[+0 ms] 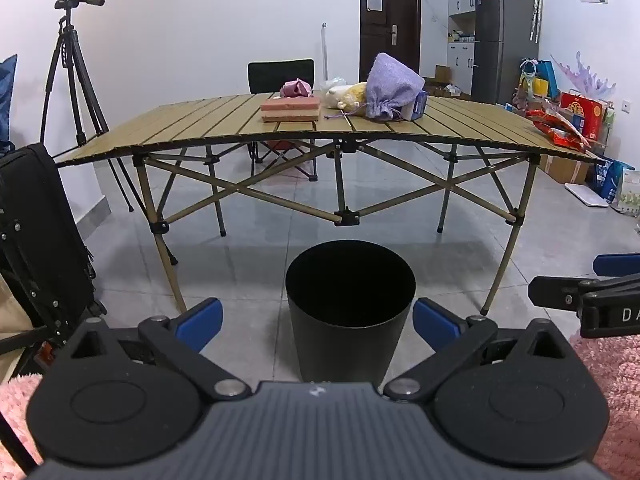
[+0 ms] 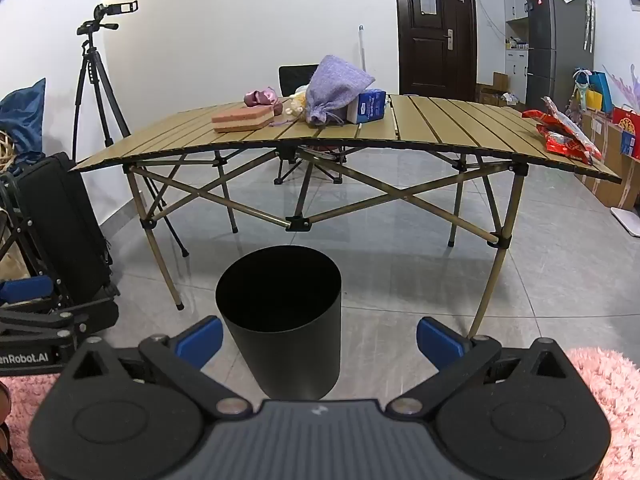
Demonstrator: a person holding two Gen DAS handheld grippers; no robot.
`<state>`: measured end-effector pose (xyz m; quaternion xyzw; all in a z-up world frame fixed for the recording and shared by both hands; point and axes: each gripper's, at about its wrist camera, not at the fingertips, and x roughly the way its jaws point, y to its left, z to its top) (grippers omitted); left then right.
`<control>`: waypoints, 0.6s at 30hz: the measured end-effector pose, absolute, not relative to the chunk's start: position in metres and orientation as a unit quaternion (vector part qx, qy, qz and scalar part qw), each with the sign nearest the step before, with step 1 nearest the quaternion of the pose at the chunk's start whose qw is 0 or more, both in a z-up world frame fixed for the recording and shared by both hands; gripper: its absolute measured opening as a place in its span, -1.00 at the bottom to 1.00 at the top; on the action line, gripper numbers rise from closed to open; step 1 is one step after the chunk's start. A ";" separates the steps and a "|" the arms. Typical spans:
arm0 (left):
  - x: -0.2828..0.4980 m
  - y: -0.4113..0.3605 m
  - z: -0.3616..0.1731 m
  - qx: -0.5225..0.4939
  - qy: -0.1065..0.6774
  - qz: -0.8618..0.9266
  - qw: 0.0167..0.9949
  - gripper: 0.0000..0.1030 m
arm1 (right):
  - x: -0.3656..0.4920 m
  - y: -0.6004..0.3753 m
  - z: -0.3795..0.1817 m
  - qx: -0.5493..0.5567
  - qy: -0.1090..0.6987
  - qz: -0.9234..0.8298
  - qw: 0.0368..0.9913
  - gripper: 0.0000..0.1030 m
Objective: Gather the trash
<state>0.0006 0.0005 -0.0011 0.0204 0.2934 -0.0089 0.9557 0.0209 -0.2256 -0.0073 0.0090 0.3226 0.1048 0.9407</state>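
Left gripper (image 1: 316,320) and right gripper (image 2: 319,338) both gape fully, empty, above the black cylindrical bin (image 1: 349,312); red crinkled wrapper (image 2: 564,132) lies at the slatted tabletop's (image 2: 440,128) right edge.

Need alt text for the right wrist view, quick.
Open right tongs hover empty over a black bin on the tiled floor. Beyond stands a folding table with a purple pouch, sponge block and red wrappers.
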 end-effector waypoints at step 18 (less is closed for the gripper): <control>-0.003 -0.001 0.000 0.017 0.282 -0.006 0.959 1.00 | 0.022 -0.226 -0.008 0.012 0.322 0.106 0.941 1.00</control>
